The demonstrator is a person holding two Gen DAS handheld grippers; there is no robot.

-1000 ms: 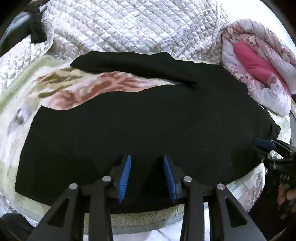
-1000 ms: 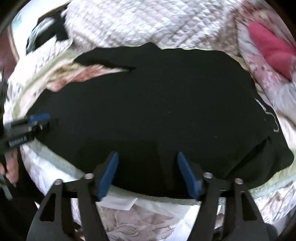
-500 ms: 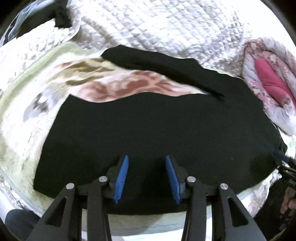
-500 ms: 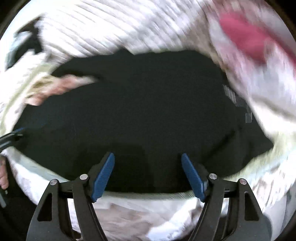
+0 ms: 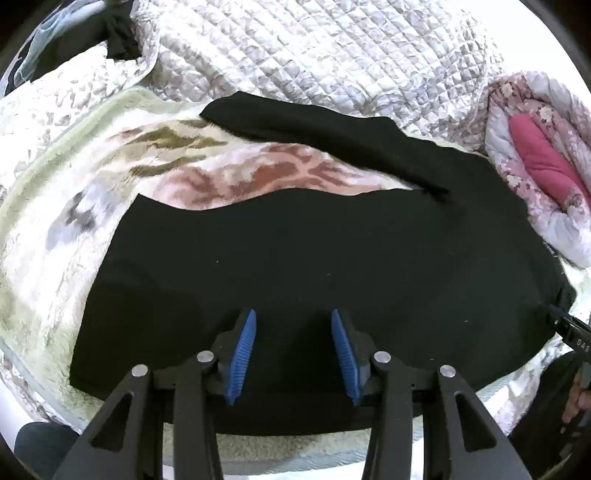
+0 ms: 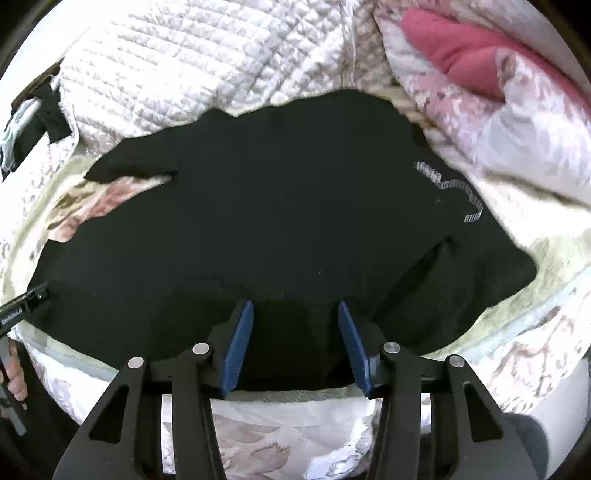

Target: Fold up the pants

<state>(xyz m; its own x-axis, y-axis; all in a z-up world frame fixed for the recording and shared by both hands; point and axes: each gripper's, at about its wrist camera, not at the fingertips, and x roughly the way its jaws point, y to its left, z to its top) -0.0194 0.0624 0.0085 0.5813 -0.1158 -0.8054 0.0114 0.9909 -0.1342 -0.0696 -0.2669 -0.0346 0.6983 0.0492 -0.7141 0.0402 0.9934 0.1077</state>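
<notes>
On the patterned blanket, the black pants were spread flat, legs parted. Both the left gripper and right gripper were held released above the near edge; a single layer might be pinched, skewing the fold.

A bedroom in a home. The work surface is a bed: a plush blanket with a brown and pink pattern is spread across it, and a white quilted bedspread fills the far side toward 12 o'clock. At 2 o'clock lies a bunched floral comforter with a pink lining. Dark clothing sits at 10 o'clock.
</notes>
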